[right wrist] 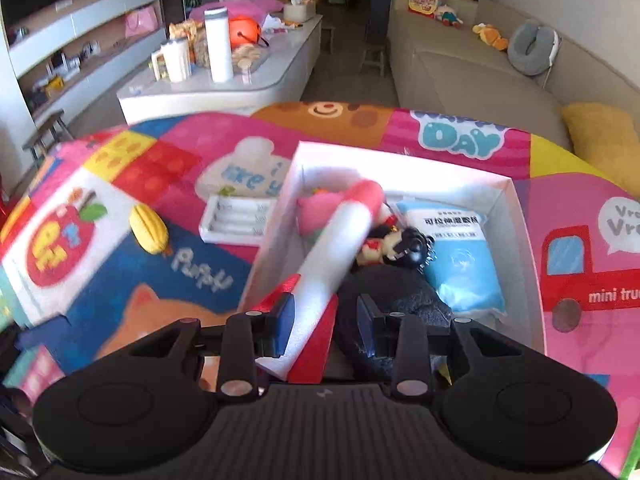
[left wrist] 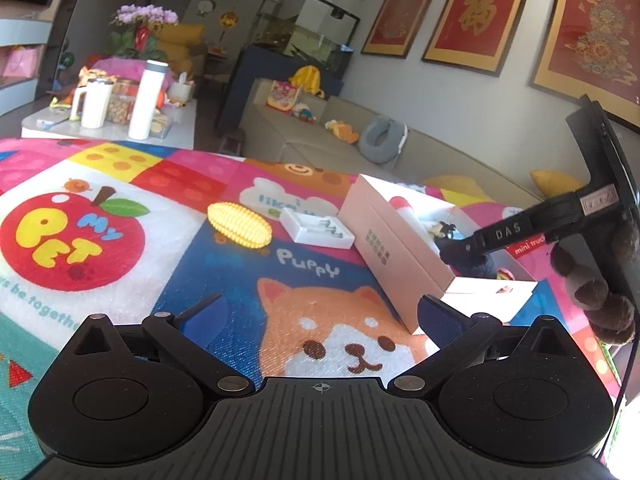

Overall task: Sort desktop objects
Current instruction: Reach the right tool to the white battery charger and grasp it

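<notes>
**Right claw over the box with the tube between its fingers, left claw idle**

Your right claw points down into the open white box on the mat-covered counter. It is narrowed to a partial opening, and the white tube with the pink cap runs up between its fingers. The tube's lower end lies against the left pad. A dark gap shows between the tube and the right pad, so the claw is not clamped on it. The tube is blurred and leans towards 1 o'clock, with its cap over the middle of the box.

Inside the box in the right wrist view:
- a pink plush at 10 o'clock
- a small mouse-figure keychain in the centre, just beside the tube
- a light blue pack at 3 o'clock
- a dark lump at 6 o'clock, under the claw; you cannot tell what it is

Outside the box, a white tray of small metal pieces sits at its 9 o'clock, just beside the wall. A yellow toy corn lies further out at 9 o'clock, near the tray but apart from it.

Your left claw is spread wide and empty. It hangs over the dog picture on the mat, with the box at its 1 o'clock.
</notes>
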Action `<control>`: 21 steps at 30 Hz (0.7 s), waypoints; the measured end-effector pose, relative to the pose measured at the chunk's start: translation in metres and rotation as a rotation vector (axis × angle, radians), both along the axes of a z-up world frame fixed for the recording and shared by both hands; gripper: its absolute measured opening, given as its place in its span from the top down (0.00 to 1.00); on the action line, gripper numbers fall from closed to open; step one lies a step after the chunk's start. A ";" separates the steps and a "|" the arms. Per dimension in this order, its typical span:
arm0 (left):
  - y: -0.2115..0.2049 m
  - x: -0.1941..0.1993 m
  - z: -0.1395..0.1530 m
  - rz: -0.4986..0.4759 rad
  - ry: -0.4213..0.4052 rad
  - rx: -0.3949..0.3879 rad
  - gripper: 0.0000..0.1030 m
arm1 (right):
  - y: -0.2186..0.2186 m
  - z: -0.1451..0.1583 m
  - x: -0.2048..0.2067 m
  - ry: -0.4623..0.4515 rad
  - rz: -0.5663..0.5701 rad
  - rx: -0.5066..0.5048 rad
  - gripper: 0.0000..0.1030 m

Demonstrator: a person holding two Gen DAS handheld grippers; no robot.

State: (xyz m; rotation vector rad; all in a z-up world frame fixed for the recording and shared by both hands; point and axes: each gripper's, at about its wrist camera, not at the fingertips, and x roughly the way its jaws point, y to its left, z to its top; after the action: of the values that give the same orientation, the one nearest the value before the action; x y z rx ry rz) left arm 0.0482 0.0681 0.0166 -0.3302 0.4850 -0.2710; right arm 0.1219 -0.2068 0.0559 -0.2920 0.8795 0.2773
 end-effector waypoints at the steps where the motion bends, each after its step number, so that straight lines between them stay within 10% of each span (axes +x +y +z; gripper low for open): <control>1: 0.000 0.000 0.000 0.003 0.002 0.002 0.00 | 0.001 -0.001 -0.002 -0.024 0.006 -0.040 0.69; 4: -0.001 0.001 -0.001 0.007 0.004 0.013 0.00 | -0.001 -0.004 0.000 -0.089 -0.037 -0.124 0.75; 13: -0.001 0.002 -0.002 0.022 0.020 0.024 0.00 | -0.018 0.022 -0.007 -0.079 -0.058 0.072 0.73; 21: 0.003 0.004 0.003 0.147 0.051 0.294 0.00 | -0.008 0.039 -0.010 -0.064 -0.042 0.152 0.73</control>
State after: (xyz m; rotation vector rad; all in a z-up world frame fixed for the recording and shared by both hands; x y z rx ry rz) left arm 0.0525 0.0708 0.0196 -0.0854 0.5403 -0.0466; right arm 0.1116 -0.2146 0.0952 -0.1405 0.7959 0.2928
